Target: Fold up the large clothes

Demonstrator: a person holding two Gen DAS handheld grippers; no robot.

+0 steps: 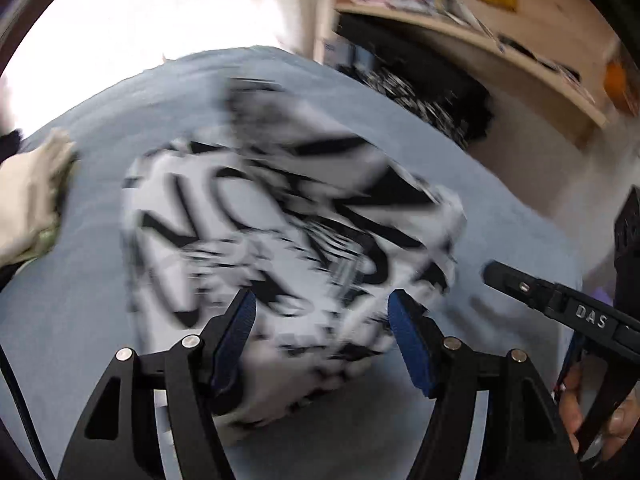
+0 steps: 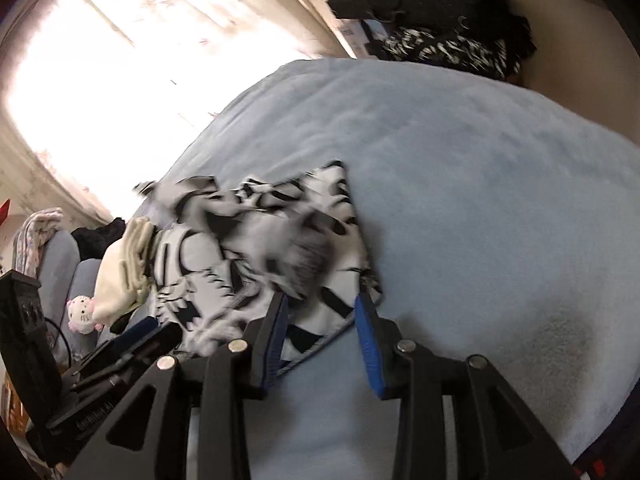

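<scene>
Black-and-white garment (image 1: 280, 248) is seen bunched on the blue bed cover (image 1: 88, 288), just ahead of both tools; left tool (image 1: 322, 308) is held agape, nothing gripped; right tool (image 2: 322, 312) is parted, garment edge between unpressed pads.

One patterned garment (image 1: 280, 248) — two grippers (image 1: 322, 312)

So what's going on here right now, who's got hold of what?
A person with a handheld gripper in each hand is folding a black-and-white printed garment on a bed covered by a light blue blanket. At this moment neither gripper holds it: the left gripper and the right gripper both stand open just above the garment's near edge. The garment lies in a rough, bunched bundle, blurred in both views. A cream folded cloth sits beside it.
</scene>
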